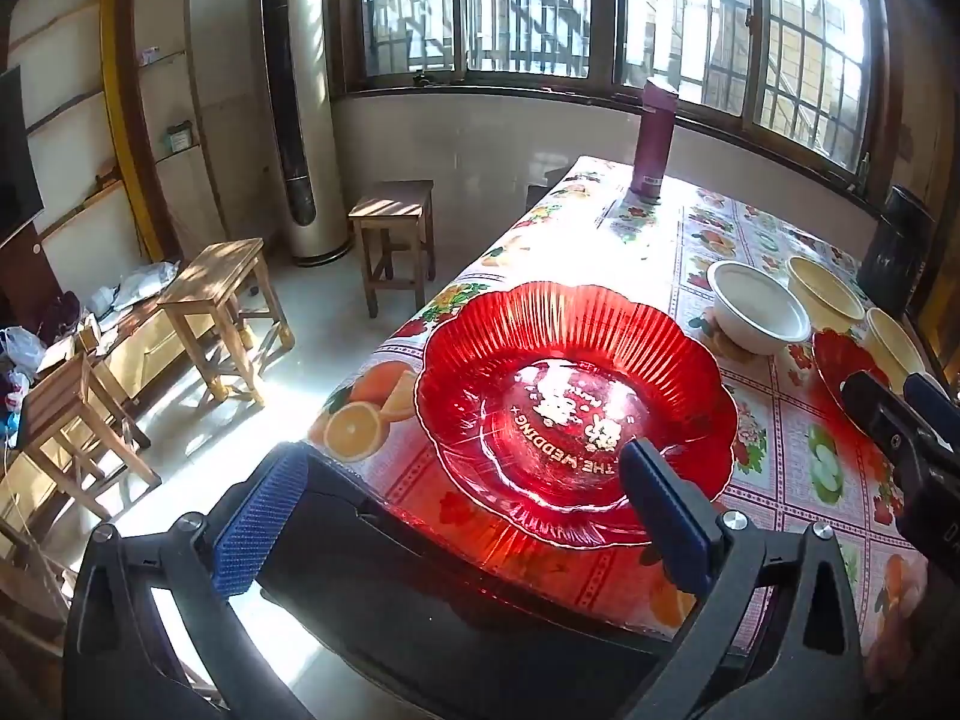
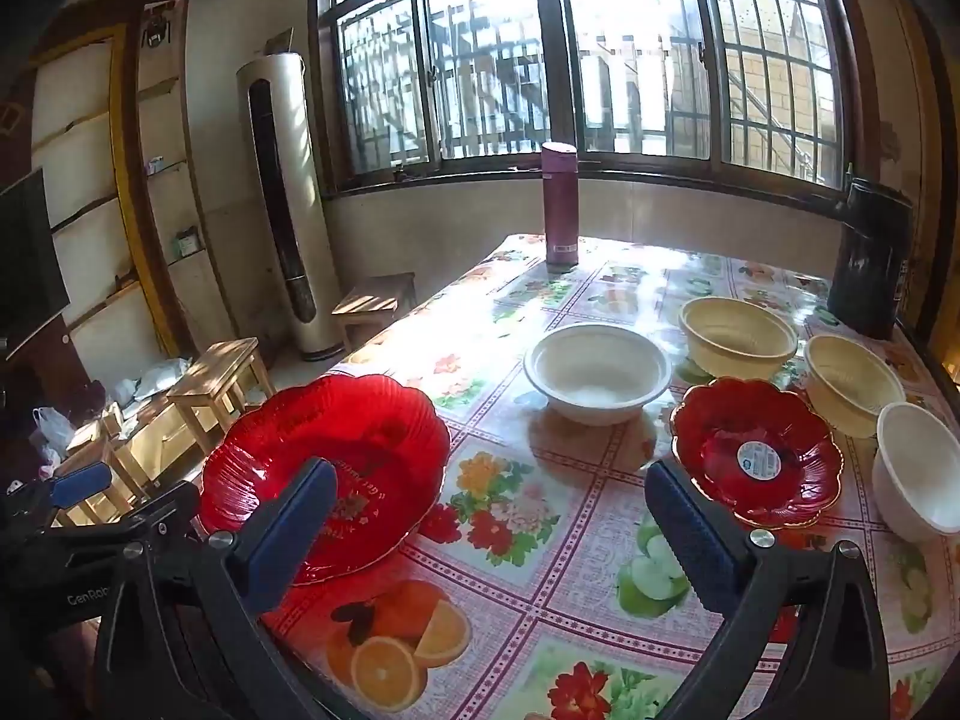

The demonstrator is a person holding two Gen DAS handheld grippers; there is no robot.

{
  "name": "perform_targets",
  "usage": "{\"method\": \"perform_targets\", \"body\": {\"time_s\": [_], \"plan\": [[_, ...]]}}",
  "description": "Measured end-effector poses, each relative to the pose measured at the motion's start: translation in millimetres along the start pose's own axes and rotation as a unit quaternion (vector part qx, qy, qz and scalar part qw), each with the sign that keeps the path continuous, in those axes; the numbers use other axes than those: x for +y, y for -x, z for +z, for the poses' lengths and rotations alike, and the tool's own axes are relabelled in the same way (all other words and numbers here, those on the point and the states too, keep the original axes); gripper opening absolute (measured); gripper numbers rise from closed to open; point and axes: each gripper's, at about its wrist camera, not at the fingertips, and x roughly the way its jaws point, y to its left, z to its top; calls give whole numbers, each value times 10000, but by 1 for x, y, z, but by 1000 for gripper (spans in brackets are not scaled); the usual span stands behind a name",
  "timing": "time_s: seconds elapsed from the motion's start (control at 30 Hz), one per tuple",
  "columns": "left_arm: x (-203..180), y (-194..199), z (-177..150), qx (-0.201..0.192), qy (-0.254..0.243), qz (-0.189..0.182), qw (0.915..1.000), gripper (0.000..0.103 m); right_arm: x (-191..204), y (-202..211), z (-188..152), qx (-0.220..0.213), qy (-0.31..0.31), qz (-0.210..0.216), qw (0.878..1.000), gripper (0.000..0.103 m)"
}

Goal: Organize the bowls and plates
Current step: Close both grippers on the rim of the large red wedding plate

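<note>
A large red scalloped plate (image 1: pixel 576 414) lies at the table's near left edge; it also shows in the right wrist view (image 2: pixel 336 450). My left gripper (image 1: pixel 462 516) is open, its jaws wide apart just in front of this plate. A smaller red plate (image 2: pixel 759 450) lies to the right. A white bowl (image 2: pixel 597 372), two cream bowls (image 2: pixel 738 336) (image 2: pixel 852 384) and another white bowl (image 2: pixel 918 468) stand behind and beside it. My right gripper (image 2: pixel 498 534) is open and empty above the table between the two red plates.
A floral tablecloth covers the table (image 2: pixel 540 540). A purple flask (image 2: pixel 560 204) stands at the far edge, a black container (image 2: pixel 870 258) at the far right. Wooden stools (image 1: pixel 222 312) stand on the floor left of the table. The right gripper (image 1: pixel 900 426) shows at the left view's right edge.
</note>
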Motion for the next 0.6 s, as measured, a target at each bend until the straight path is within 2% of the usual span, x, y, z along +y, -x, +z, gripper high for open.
{"method": "perform_targets", "body": {"time_s": [0.33, 0.6], "plan": [[11, -24, 4, 146, 54, 80, 9998, 103, 19, -30, 3, 327, 57, 156, 9993, 103], [36, -62, -1, 703, 314, 333, 9965, 103, 26, -68, -2, 706, -12, 176, 9974, 103]]}}
